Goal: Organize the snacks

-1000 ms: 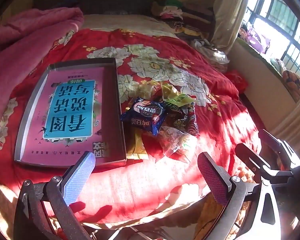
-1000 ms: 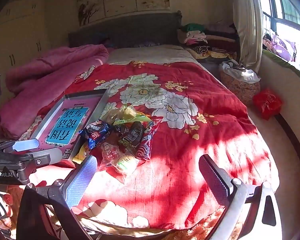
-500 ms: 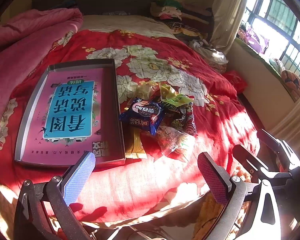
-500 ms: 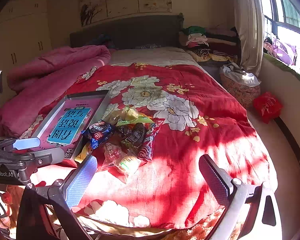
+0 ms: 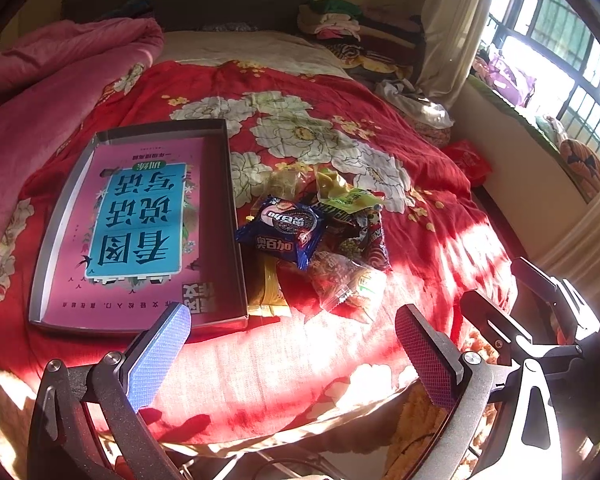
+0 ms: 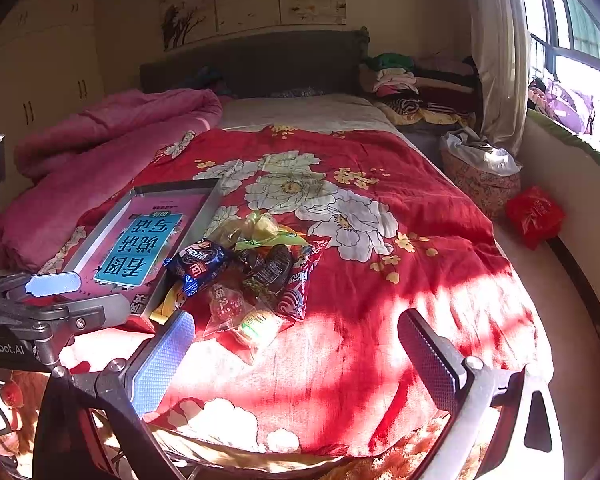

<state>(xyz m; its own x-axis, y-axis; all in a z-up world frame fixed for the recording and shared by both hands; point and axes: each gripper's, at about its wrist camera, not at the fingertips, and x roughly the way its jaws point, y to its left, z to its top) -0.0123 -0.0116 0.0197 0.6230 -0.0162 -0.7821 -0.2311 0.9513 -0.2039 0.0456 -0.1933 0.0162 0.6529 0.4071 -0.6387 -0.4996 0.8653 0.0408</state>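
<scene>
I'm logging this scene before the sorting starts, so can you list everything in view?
Shallow grey tray with pink printed liner: one, on the bed, left of the snacks.
Blue cookie packet: one, top of the pile, beside the tray.
Other wrapped snacks: several, yellow, red, clear; heaped together.
Red floral bedspread: one, under everything.
Pink quilt: one, bunched at left.
Folded clothes: stack by the headboard.
Left gripper: open, empty.
Right gripper: open, empty.
</scene>
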